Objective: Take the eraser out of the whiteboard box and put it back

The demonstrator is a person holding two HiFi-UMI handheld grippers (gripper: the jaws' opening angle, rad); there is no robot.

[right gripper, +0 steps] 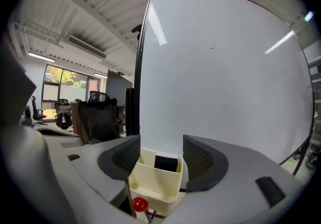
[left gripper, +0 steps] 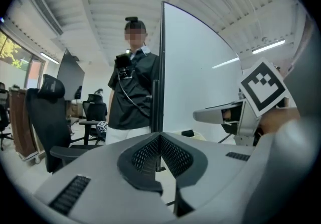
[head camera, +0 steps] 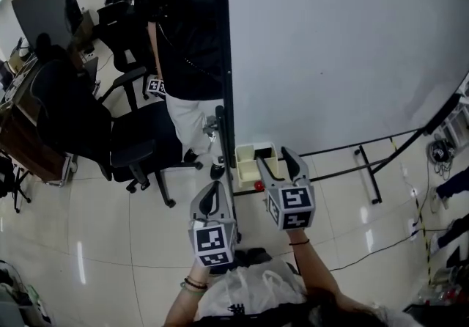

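The cream whiteboard box [head camera: 248,166] hangs at the lower left corner of the whiteboard [head camera: 344,47]. In the right gripper view the box [right gripper: 153,184] fills the gap ahead, with the dark eraser [right gripper: 166,162] standing in its back compartment. My right gripper [head camera: 276,158] is open just short of the box, with nothing held between its fingers [right gripper: 160,150]. Lower left of the box, my left gripper [head camera: 213,188] is shut and empty, its pads meeting [left gripper: 160,140] in front of the board's dark edge post [left gripper: 158,102].
A person in a black top [head camera: 183,39] stands just behind the board's left edge, holding another marker cube. Black office chairs [head camera: 135,146] stand to the left. A red knob [head camera: 258,185] sits under the box. The board's stand legs [head camera: 368,171] and floor cables lie right.
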